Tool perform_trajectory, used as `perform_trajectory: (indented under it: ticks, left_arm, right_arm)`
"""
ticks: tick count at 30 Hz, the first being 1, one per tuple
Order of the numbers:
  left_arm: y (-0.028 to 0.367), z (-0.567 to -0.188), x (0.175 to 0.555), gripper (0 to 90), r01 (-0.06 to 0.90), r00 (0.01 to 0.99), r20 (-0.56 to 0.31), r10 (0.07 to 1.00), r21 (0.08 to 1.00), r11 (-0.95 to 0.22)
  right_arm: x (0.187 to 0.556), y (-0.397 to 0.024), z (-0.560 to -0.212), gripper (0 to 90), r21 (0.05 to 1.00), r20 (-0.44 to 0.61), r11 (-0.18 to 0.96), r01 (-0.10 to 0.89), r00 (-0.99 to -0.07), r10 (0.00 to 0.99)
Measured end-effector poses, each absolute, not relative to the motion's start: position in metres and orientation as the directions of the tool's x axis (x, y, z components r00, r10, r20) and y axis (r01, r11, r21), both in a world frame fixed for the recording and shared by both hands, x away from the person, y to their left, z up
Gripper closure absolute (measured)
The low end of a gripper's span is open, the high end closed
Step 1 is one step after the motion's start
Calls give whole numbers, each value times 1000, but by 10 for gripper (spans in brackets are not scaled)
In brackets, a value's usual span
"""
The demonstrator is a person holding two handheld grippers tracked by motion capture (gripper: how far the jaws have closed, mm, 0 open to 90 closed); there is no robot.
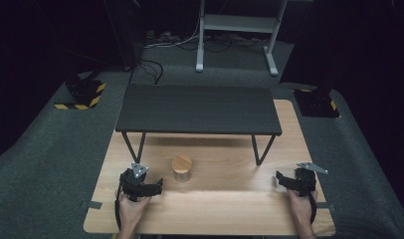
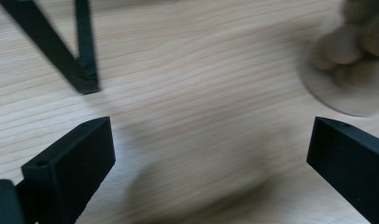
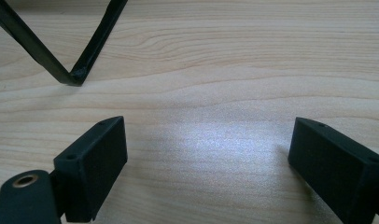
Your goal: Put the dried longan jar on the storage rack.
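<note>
Cork-lidded jar (image 1: 181, 169) stands on the wooden table (image 1: 215, 209) before the black shelf (image 1: 197, 108), just beside my left gripper (image 1: 157, 187), jaws spread and empty like my right gripper (image 1: 280, 179); approach stage, apparently, next needing jaws astride it.

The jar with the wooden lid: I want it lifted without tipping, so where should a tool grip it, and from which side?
Grip the jar around its body below the lid, coming level from its left with the left tool, which is open and nearest. The jar stands upright, so opposite sides of its round wall probably suit the jaws.
</note>
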State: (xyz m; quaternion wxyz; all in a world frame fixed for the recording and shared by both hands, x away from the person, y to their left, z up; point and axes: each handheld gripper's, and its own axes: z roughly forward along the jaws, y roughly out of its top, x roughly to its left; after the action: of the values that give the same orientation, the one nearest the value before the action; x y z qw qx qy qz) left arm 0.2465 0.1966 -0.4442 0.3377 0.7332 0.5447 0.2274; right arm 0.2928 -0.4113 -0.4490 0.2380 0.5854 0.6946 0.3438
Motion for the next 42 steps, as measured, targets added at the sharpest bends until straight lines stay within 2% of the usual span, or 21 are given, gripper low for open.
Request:
perform_trajectory:
  ticks: [19, 42]
  left_arm:
    - [159, -437, 252, 23, 590, 464, -24, 886, 754, -288]
    - [129, -436, 289, 40, 576, 476, -54, 878, 773, -265]
  right_arm:
    - [293, -414, -449, 110, 757, 84, 75, 649, -210, 974]
    - [293, -416, -449, 110, 758, 87, 77, 648, -217, 972]
